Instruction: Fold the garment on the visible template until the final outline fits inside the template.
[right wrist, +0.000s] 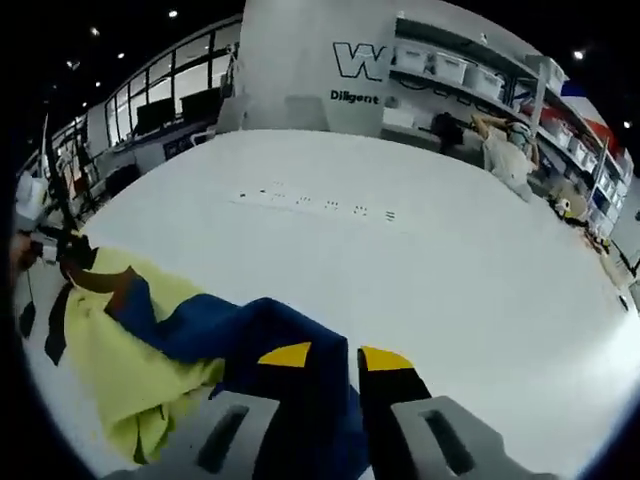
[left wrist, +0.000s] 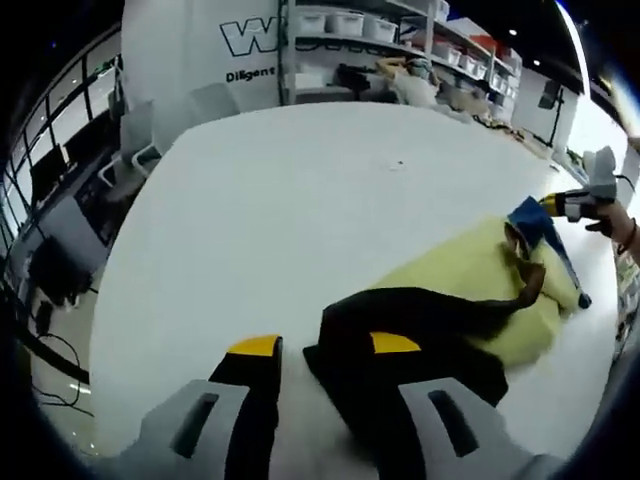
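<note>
A yellow garment (left wrist: 470, 275) with a black part (left wrist: 420, 310) and a blue part (left wrist: 535, 225) lies crumpled on the white table (left wrist: 300, 220). My left gripper (left wrist: 325, 345) stands open. The black fabric's edge lies between its jaws, against the right one, and bare table shows in the gap. My right gripper (right wrist: 335, 355) is shut on the blue part (right wrist: 230, 330), with the yellow cloth (right wrist: 110, 350) bunched to its left. In the left gripper view the right gripper (left wrist: 590, 200) holds the blue cloth lifted. The left gripper (right wrist: 30, 215) sits at the garment's dark far end (right wrist: 95, 275).
A row of small marks (right wrist: 310, 205) crosses the table beyond the garment. Shelves with white bins (right wrist: 450, 65) line the far wall, and a figure in light clothes (right wrist: 500, 140) is beside them. Grey chairs (left wrist: 150, 130) stand at the table's far left edge.
</note>
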### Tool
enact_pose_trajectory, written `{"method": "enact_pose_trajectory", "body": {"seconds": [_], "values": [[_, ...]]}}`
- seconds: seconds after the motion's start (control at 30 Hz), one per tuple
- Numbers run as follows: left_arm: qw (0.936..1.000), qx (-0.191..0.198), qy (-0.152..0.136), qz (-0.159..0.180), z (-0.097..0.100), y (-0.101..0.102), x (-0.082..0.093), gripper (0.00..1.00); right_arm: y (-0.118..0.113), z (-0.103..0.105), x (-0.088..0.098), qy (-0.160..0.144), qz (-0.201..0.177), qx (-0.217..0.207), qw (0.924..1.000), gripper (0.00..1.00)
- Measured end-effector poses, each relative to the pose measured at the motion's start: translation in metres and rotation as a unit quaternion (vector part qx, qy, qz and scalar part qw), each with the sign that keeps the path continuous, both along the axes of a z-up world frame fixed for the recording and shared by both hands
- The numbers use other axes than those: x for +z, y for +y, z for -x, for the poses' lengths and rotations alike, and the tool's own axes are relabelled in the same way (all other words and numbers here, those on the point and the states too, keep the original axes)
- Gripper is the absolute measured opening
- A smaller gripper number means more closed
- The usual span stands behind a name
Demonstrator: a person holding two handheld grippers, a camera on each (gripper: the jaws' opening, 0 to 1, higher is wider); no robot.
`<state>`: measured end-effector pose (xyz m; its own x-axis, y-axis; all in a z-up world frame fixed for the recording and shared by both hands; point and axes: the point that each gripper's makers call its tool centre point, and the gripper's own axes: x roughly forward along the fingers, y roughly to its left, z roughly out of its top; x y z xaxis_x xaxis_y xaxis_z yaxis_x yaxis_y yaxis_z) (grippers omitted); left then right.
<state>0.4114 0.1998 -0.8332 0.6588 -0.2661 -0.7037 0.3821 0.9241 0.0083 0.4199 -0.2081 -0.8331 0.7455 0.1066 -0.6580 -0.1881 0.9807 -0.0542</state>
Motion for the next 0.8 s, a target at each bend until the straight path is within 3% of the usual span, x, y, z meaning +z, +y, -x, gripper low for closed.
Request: {"method": "enact_pose_trajectory", "body": {"seconds": [0.07, 0.2, 0.23, 0.4, 0.6, 0.73, 0.77, 0.8], "values": [[0.9969, -0.068, -0.037, -0.012, 0.004, -0.017, 0.016, 0.35, 0.016, 0.007, 0.013, -0.016, -0.023, 0.027, 0.9992, 0.27], [0.9853, -0.158, -0.065, -0.003, 0.011, -0.045, 0.028, 0.37, 0.046, 0.015, 0.026, -0.028, -0.043, 0.094, 0.9943, 0.34], [0.9821, -0.179, -0.059, 0.003, 0.015, -0.051, 0.028, 0.37, 0.052, 0.016, 0.029, -0.034, -0.042, 0.108, 0.9926, 0.36], [0.9772, -0.204, -0.053, 0.027, 0.021, -0.062, 0.027, 0.36, 0.085, 0.024, 0.038, -0.042, -0.058, 0.172, 0.9824, 0.41], [0.9599, -0.273, -0.066, -0.005, 0.026, -0.077, 0.026, 0.33, 0.116, 0.031, 0.025, -0.027, -0.028, 0.251, 0.9672, 0.42], [0.9543, -0.288, -0.081, -0.009, 0.025, -0.083, 0.032, 0.33, 0.124, 0.03, 0.017, -0.019, -0.021, 0.263, 0.9645, 0.35], [0.9481, -0.301, -0.099, -0.02, 0.023, -0.086, 0.037, 0.34, 0.126, 0.029, 0.015, -0.016, -0.022, 0.265, 0.964, 0.33], [0.9477, -0.303, -0.1, -0.022, 0.022, -0.087, 0.037, 0.34, 0.127, 0.029, 0.015, -0.015, -0.023, 0.264, 0.964, 0.31]]}}
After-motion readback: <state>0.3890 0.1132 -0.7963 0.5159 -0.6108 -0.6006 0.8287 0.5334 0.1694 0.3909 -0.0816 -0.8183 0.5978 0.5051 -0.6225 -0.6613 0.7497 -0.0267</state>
